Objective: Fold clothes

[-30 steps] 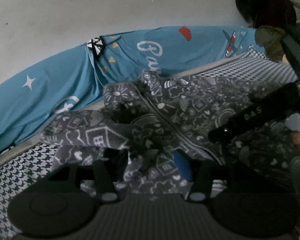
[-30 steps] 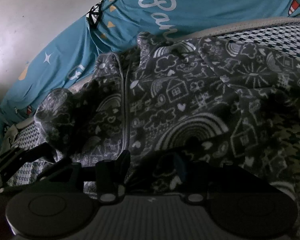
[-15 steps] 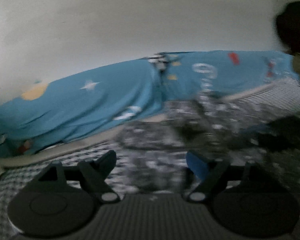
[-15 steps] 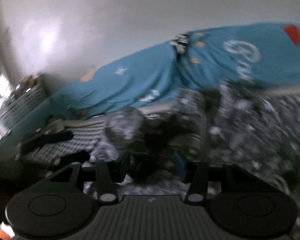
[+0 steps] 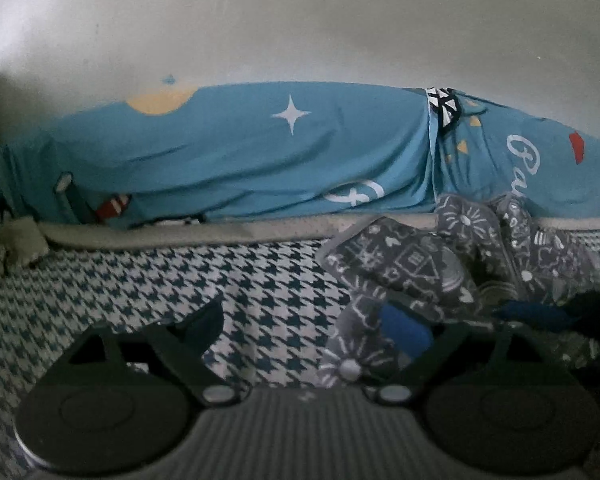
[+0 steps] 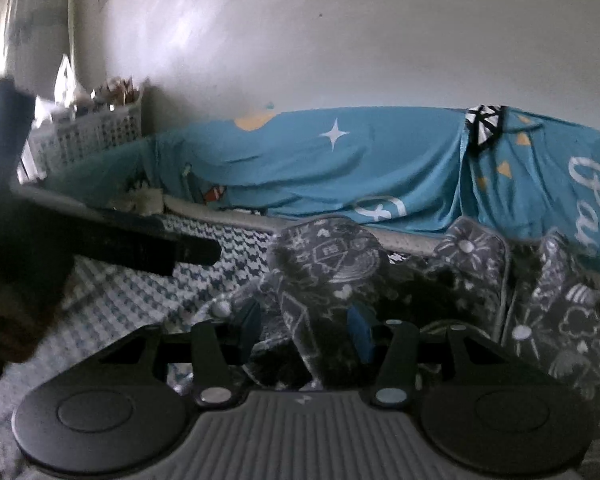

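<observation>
Clothes: a grey patterned garment lies on the checked bed, lower right of the left view. Left tool, lower centre, is opening, nothing between its pads, apparently letting go. Right tool clamps a fold of the garment, lower centre, likely to carry it over. Blue sheet hangs behind.

Left hand-held gripper: black linkage fingers, blue pad, silver pivot screws, ribbed grey body, round black discs; right hand-held gripper alike.
</observation>
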`<state>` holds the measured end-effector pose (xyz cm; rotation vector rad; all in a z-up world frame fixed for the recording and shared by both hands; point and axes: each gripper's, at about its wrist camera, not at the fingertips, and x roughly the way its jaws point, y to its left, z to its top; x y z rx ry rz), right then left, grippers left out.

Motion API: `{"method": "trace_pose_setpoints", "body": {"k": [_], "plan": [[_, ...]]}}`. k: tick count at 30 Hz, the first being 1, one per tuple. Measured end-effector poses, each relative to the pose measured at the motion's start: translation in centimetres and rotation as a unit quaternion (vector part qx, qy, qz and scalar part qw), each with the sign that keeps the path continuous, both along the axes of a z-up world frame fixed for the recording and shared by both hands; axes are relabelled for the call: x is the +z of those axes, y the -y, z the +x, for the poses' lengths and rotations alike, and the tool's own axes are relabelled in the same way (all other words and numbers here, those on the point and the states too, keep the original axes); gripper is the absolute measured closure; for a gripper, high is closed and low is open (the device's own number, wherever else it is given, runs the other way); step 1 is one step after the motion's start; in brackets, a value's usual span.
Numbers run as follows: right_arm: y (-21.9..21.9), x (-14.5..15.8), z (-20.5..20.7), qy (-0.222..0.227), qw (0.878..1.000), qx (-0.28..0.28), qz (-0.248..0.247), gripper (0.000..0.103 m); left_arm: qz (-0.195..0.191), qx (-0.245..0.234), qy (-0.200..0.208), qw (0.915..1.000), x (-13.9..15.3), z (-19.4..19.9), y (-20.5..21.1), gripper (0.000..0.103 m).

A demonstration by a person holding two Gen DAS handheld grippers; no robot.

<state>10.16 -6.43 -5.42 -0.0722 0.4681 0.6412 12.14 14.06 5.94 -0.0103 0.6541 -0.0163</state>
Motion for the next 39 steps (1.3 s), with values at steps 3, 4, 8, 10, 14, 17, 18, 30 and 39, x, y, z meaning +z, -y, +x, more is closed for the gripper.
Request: {"method": "trace_pose_setpoints", "body": {"k": [3,4,8,10,14,17,18,30,39], "plan": [[-1.2,-0.9,0.3,0.019,0.999,-0.006,-0.043,0.056,-0.003,0.008,-0.004,1.0,-0.2,0.2,0.0,0.011],[-1.2,-1.1,0.4,0.019,0.999,-0.009,-0.048,0.063,-0.003,0.011,-0.004,0.9999,-0.2,0.3,0.0,0.01],[-0.4,-1.2,1.0,-0.002,0.999,-0.026,-0.033,0.084,-0.005,0.021,0.0,0.9998,-0.2,0.4,-0.3,0.007],[1.1,-0.5,1.5,-0.036,0.998,-0.041,0.018,0.087,-0.006,0.025,0.0,0.9997,-0.2,0.5,-0.3,0.007],[4.8,0.5,1.7,-0.085,0.986,-0.102,0.101,0.087,-0.005,0.028,-0.002,0.9996,-0.4,0.7,-0.1,0.007],[8.2,-0.1,2.1,-0.156,0.96,-0.172,0.159,0.087,-0.001,0.022,-0.008,0.9997,-0.7,0.9,0.7,0.006],[9.2,-0.5,2.2,-0.18,0.949,-0.193,0.171,0.087,0.001,0.02,-0.009,0.9998,-0.8,0.9,1.0,0.006],[14.0,1.1,0.9,-0.157,0.942,-0.257,0.151,0.075,0.022,-0.013,-0.016,0.9995,-1.7,1.4,5.1,0.004],[11.6,1.9,1.3,-0.15,0.958,-0.192,0.153,0.072,0.024,-0.081,0.005,0.9964,-2.0,0.8,8.0,0.01]]}}
